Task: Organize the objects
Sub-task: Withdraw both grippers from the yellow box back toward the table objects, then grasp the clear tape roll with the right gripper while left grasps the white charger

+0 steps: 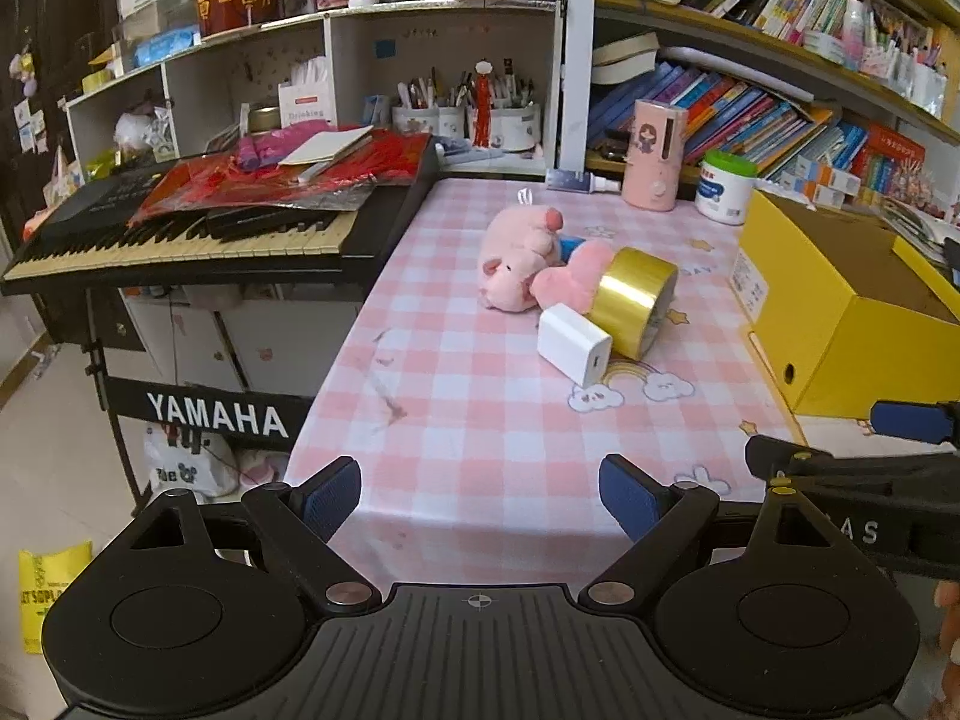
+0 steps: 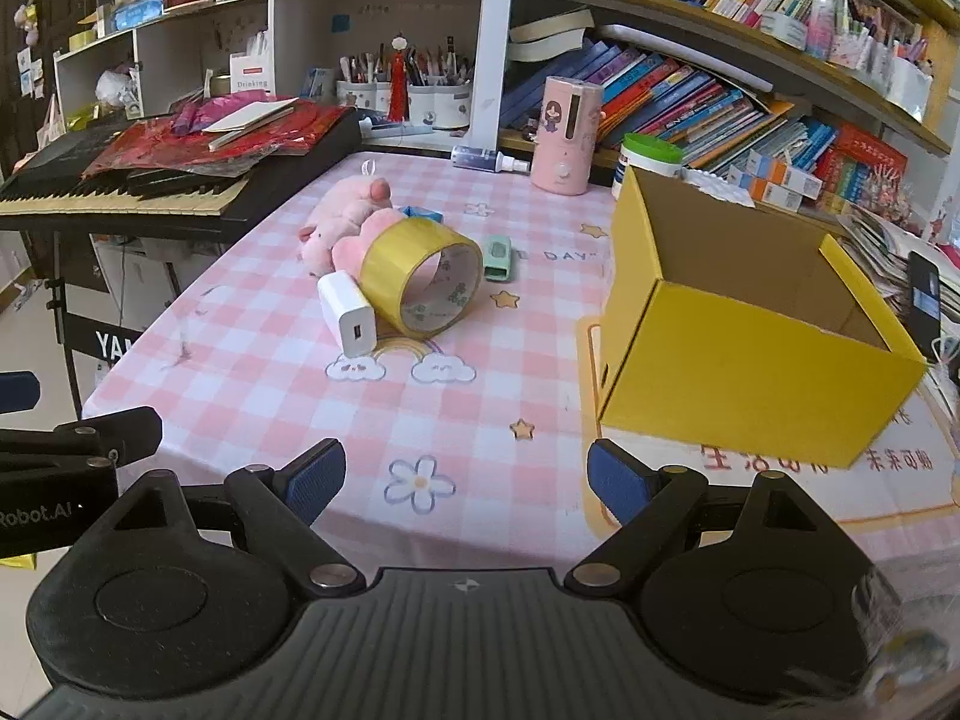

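Reading the scene: we hold both tools at the near edge of the pink checked tablecloth (image 2: 252,360), nothing picked up yet.
Left gripper (image 1: 480,498): released, blue pads wide apart, nothing between them; it hangs over the near table edge.
Right gripper (image 2: 465,483): released too, empty, just right of the left one.
Cluster: ahead of both grippers, well apart from the fingertips, lie a pink plush pig toy (image 2: 342,222), a shiny yellow roll of packing tape (image 2: 420,282) standing on its rim, and a white plastic charger cube (image 2: 348,315).
Contact: the roll leans on the plush, and the cube touches the roll's near side.
Mint item: a small pale green plastic piece (image 2: 497,257) lies just beyond the roll, hidden from the left view.
Target, we judge: the open yellow cardboard box (image 2: 750,372), ahead and right of the right gripper, appears empty.
Risk one: nudging the cube could roll the tape away.
Risk two: lifting the plush removes the roll's prop.
Risk three: both grippers reaching the same cluster may collide.
Risk four: clipping the box wall may shove the light box.
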Tool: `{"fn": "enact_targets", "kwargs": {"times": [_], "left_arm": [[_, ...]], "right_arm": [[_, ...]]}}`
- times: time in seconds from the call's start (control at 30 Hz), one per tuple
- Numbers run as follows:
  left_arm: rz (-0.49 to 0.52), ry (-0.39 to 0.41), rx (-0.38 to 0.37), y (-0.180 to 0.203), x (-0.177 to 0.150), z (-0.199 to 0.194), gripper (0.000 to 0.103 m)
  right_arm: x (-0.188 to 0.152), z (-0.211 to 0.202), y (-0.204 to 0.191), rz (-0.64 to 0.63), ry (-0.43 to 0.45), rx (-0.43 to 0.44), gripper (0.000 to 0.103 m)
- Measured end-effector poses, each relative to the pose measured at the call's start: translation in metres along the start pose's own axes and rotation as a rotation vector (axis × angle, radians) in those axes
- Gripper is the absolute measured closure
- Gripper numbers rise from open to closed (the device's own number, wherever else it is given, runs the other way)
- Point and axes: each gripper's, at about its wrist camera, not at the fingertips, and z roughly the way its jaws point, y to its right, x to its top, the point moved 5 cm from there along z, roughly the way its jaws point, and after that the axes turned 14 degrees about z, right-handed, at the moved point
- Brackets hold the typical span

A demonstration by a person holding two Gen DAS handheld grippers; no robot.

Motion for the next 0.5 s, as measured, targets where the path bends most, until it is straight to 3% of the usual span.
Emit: {"fn": "enact_targets", "kwargs": {"times": [0.5], "left_arm": [[-0.052,-0.093,0.006,-0.001,0.036,0.07,0.015]], "right_arm": [[0.076,0.078,-0.001,0.018,0.003,0.097,0.016]]}}
